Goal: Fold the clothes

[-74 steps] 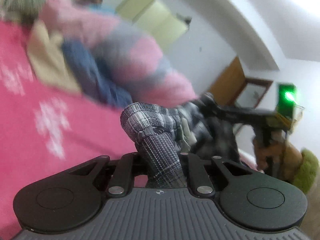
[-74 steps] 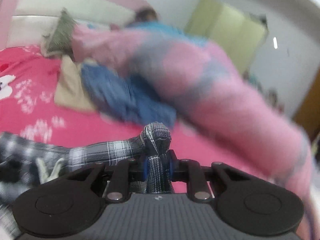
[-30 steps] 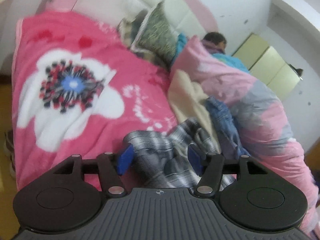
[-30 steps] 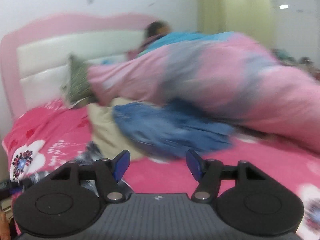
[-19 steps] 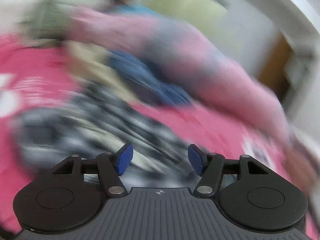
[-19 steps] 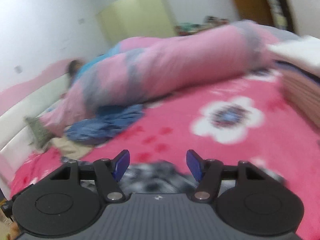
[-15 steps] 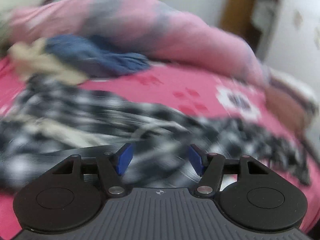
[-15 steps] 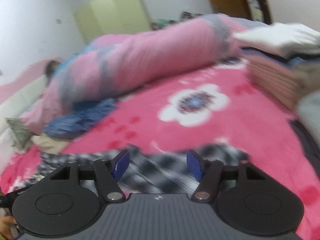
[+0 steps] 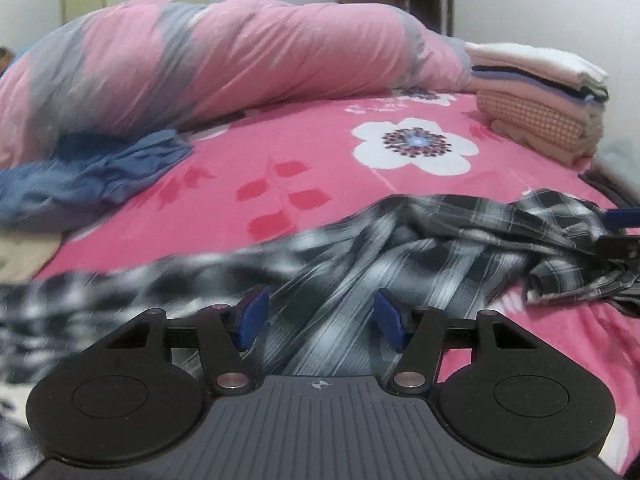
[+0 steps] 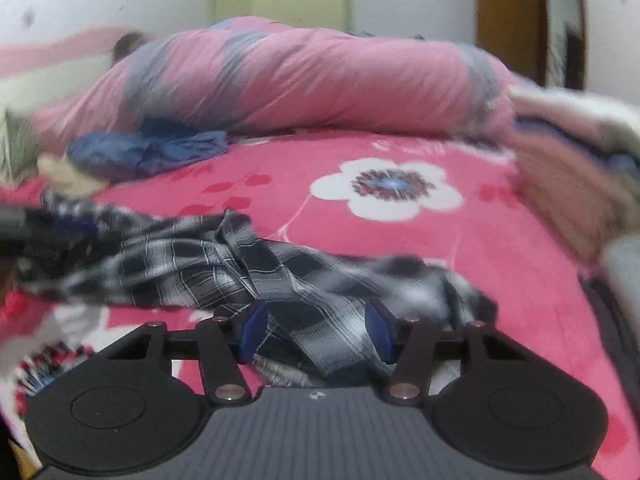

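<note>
Left wrist view. The left gripper (image 9: 318, 316) is shown at the lower centre of the frame with its jaws spread apart and nothing clamped. The plaid shirt (image 9: 400, 248) is laid rumpled on the pink bedspread (image 9: 280, 168), unfolded. Its long axis is run from the lower left of the frame to the right edge. Cloth is seen directly ahead of and under the gap between the jaws; contact cannot be told because of blur. A bunched end is located at the right, where part of the other gripper is seen at the frame edge. A folded stack (image 9: 540, 100) is placed at the upper right, a blue garment (image 9: 100, 172) at the left, and a pink quilt (image 9: 240, 60) across the top.

Right wrist view. The right gripper (image 10: 314, 334) is shown at the lower centre, jaws spread apart, nothing held. The shirt (image 10: 200, 264) is stretched from the left edge to the lower centre; its near end is lain between and just ahead of the jaws. The blue garment (image 10: 148, 152) is seen at the upper left.

Judgement: each gripper is set over one end of the shirt, left end nearer the left gripper, right end nearer the right. Any coming grasp is governed by that crosswise axis.
</note>
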A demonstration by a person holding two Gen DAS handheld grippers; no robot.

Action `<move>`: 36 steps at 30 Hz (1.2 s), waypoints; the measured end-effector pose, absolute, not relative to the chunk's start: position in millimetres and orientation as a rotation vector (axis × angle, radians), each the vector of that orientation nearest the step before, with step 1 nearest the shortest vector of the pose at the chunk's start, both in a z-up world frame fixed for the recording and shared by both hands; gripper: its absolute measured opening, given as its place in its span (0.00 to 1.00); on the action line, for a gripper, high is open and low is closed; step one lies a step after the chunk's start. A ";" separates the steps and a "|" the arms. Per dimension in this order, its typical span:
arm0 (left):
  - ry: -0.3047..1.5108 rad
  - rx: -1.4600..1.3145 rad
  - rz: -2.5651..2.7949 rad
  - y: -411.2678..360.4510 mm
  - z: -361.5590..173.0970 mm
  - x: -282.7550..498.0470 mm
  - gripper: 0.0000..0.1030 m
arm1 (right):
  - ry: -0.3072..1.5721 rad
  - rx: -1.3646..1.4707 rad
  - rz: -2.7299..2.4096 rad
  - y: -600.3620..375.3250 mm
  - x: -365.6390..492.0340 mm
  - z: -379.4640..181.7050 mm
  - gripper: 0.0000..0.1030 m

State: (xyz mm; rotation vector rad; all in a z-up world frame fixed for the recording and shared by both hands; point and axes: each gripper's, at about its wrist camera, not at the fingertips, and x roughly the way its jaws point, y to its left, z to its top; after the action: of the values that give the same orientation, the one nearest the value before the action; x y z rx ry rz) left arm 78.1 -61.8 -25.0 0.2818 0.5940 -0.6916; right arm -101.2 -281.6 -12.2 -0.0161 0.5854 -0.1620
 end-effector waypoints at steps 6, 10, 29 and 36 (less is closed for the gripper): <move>0.621 0.329 -0.760 -100.9 -31.9 91.3 0.57 | 0.619 -0.054 -0.183 -289.3 -94.0 -27.8 0.07; 0.613 0.332 -0.780 -115.9 -34.1 100.9 0.57 | 0.572 0.036 -0.180 -308.0 -101.8 -19.1 0.00; 0.599 0.306 -0.856 -134.5 -54.2 123.0 0.24 | 0.691 0.131 0.032 -316.9 -60.9 -31.1 0.16; 0.480 0.256 -0.926 -113.5 -36.8 93.1 0.02 | 0.556 0.299 -0.016 -354.2 -61.7 18.5 0.08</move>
State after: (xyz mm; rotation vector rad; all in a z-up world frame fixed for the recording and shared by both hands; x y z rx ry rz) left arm 93.1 -113.5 -36.8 0.2562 0.4802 -0.9259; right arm -61.7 -354.2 18.5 0.2991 0.5558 -0.0158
